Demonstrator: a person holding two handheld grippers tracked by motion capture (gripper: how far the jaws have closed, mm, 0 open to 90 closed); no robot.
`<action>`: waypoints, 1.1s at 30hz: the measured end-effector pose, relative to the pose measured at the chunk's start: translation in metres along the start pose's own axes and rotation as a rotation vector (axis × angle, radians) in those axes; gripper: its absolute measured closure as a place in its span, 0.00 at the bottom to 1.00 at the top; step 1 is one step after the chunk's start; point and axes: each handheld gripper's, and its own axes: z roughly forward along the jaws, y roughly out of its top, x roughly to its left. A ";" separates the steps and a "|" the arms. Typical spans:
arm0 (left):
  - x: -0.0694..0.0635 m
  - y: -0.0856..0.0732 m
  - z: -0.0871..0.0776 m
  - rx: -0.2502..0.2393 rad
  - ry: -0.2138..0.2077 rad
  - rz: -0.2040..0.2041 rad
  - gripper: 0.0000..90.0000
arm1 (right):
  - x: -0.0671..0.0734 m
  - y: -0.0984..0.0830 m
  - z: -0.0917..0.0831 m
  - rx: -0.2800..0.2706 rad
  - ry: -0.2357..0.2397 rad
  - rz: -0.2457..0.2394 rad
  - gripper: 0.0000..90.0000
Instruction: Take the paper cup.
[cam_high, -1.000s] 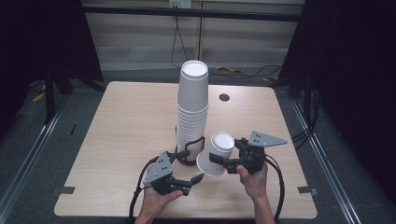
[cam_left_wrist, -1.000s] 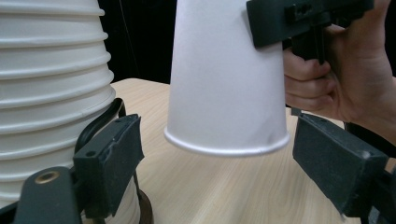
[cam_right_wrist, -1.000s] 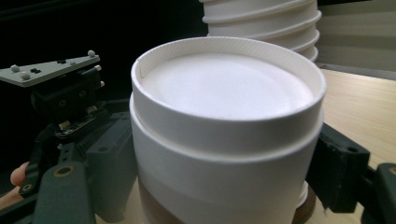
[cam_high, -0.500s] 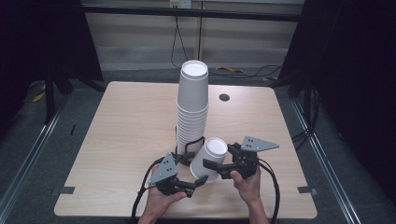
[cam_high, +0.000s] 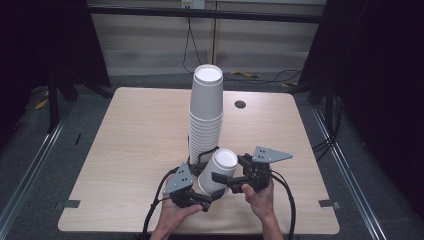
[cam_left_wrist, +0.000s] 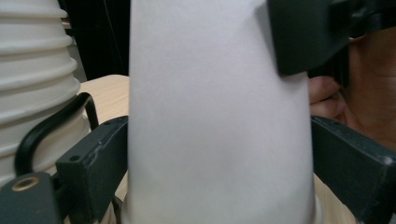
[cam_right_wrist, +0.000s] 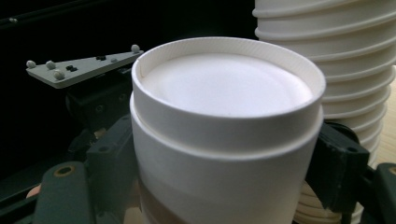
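The table (cam_high: 125, 150) filled the frame's middle, bearing one tall upside-down stack of cups (cam_high: 206, 117) at centre. Just below it, you held a small inverted cup set (cam_high: 218, 170), seemingly two nested, probably to pull them apart. Your right gripper (cam_high: 223, 181) clamped its upper part; your left gripper (cam_high: 206, 200), jaws just widened, flanked its lower part, grip uncertain.
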 end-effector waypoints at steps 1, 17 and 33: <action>0.000 0.000 0.001 0.002 -0.001 0.004 0.09 | 0.001 0.000 0.001 -0.001 0.004 -0.005 0.24; 0.003 0.001 0.003 0.032 -0.009 -0.002 0.15 | 0.000 0.000 0.003 -0.001 0.010 0.001 0.22; 0.008 0.002 -0.003 0.041 0.006 -0.023 0.16 | -0.002 0.001 0.001 -0.011 0.005 0.007 0.15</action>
